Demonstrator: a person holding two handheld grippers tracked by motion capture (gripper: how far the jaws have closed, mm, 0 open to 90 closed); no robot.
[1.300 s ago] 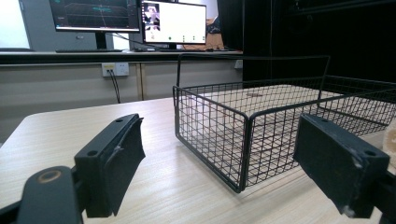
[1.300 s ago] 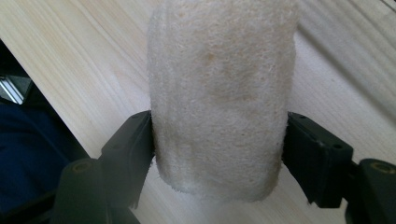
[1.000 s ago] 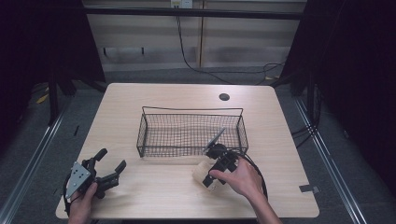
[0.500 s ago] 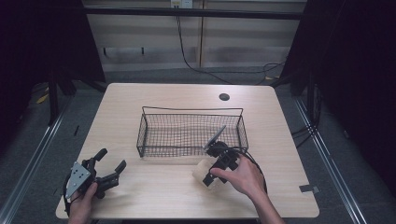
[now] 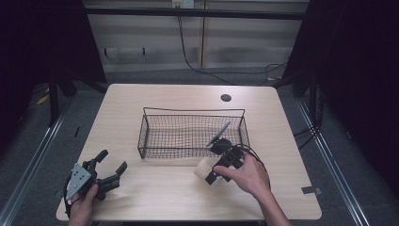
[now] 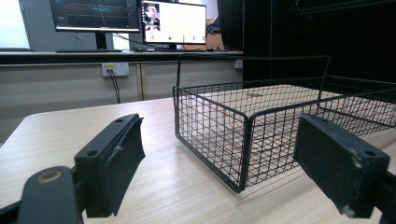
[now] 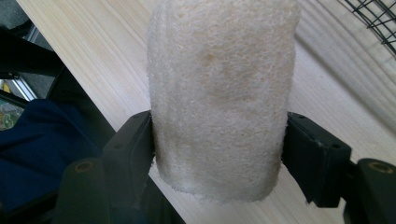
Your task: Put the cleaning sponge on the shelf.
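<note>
You are working at the wooden table (image 5: 155, 101), with the wire basket (image 5: 188, 134) sitting at its centre and, by the look of it, waiting to receive the piece you are carrying. The step in hand looks like the pickup: you are gripping the pale loofah sponge (image 7: 219, 93) just outside the basket's near wall, at about five o'clock from the basket's middle. The next move seems to call for lifting it above the rim and carrying it toward twelve o'clock, over the mesh, before you let go; watch that the sponge is clearing the top wire.

Your right gripper (image 5: 211, 175) is holding its jaws partly closed, both pads pressing into the sponge's sides. Your left gripper (image 5: 113, 165) is resting at the table's seven o'clock corner, jaws spread wide with nothing between them, pointing at the basket's corner.
</note>
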